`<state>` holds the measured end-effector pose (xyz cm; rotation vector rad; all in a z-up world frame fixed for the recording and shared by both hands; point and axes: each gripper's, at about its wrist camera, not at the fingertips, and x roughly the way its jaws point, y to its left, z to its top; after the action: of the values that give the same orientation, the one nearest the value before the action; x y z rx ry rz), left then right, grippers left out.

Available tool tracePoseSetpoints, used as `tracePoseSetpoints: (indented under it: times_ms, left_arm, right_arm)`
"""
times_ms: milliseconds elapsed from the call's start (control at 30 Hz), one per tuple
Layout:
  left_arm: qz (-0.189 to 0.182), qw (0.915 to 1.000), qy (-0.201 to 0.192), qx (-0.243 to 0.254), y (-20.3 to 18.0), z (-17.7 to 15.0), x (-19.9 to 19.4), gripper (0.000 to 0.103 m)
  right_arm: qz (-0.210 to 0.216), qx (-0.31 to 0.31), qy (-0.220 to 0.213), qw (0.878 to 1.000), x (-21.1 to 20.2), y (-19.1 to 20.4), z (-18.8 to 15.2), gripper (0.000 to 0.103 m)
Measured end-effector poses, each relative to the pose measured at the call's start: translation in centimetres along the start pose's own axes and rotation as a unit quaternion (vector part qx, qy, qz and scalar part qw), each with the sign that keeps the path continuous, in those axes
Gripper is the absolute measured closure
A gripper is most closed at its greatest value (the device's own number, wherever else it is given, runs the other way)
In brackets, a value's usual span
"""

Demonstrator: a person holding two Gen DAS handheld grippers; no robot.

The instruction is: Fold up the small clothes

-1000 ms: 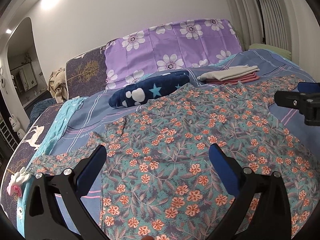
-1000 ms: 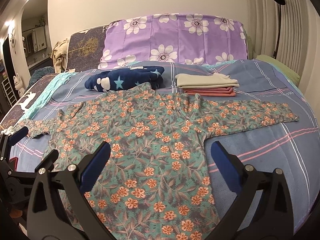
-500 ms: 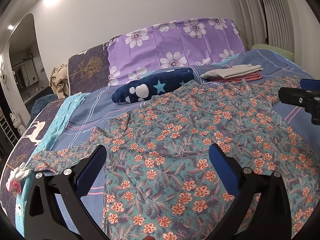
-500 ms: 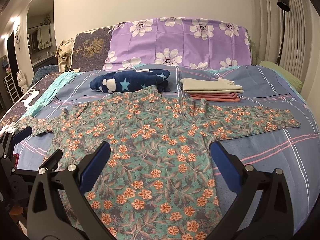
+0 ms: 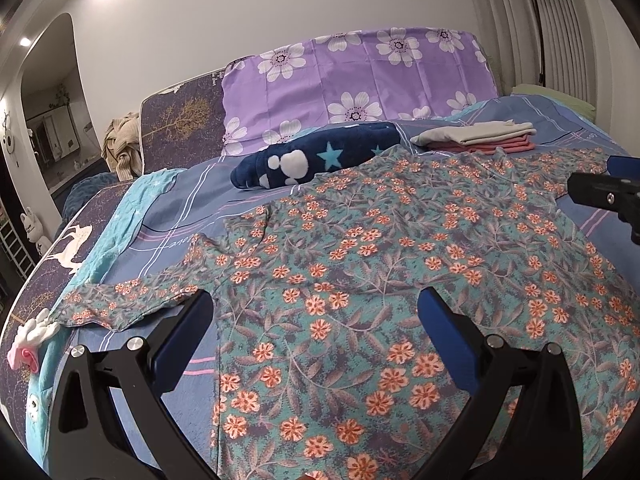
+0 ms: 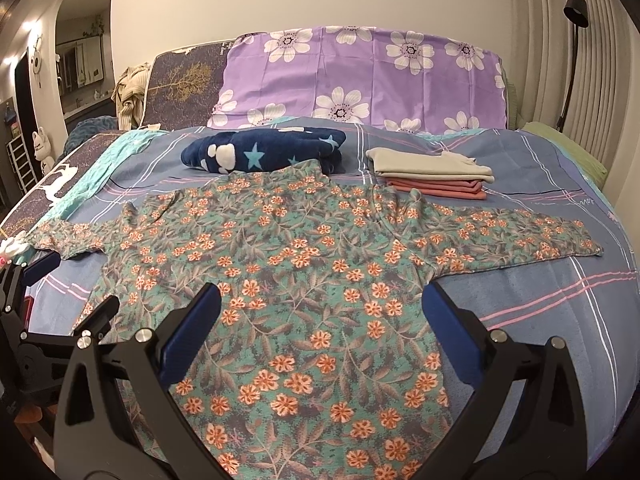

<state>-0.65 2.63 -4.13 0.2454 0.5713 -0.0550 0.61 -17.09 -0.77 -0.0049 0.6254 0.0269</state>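
A teal long-sleeved top with orange flowers (image 5: pixel 400 264) (image 6: pixel 304 264) lies spread flat on the bed, both sleeves stretched out to the sides. My left gripper (image 5: pixel 316 320) hovers open over its lower left part, nothing between the fingers. My right gripper (image 6: pixel 320 316) hovers open above the lower middle of the top, empty as well. The right gripper's tip (image 5: pixel 604 192) shows at the right edge of the left wrist view, and the left gripper (image 6: pixel 48 320) shows at the left edge of the right wrist view.
A blue plaid sheet (image 6: pixel 560 300) covers the bed. Beyond the top's collar lie a navy star blanket (image 6: pixel 264 154) and a folded stack of beige and pink clothes (image 6: pixel 432 174). A purple flowered pillow (image 6: pixel 360 80) stands behind. A floor lamp (image 6: pixel 572 60) is at the right.
Both grippers have drawn back slightly and tilted, so the top sits a little farther up in both views. The top itself has not moved.
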Motion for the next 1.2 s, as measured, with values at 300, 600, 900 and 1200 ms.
tracePoseSetpoints:
  times_ms: [300,600,900,1200]
  left_arm:
    - [-0.018,0.9993,0.016,-0.029,1.3,-0.8,0.7,0.001]
    - [-0.044,0.9947,0.058,-0.073,2.7,-2.0,2.5,0.001]
    - [-0.051,0.9685,0.083,-0.229,13.0,-3.9,5.2,0.028]
    - [0.073,0.893,0.126,-0.426,30.1,-9.3,9.1,0.059]
  right_arm:
    - [-0.003,-0.007,0.01,1.0,0.6,0.6,-0.2,0.002]
    - [-0.009,-0.008,0.026,1.0,1.7,0.3,-1.0,0.002]
    - [-0.037,0.009,0.058,0.998,3.5,-1.9,-2.3,0.002]
    - [-0.064,0.022,0.075,0.995,4.7,-4.1,-2.8,0.002]
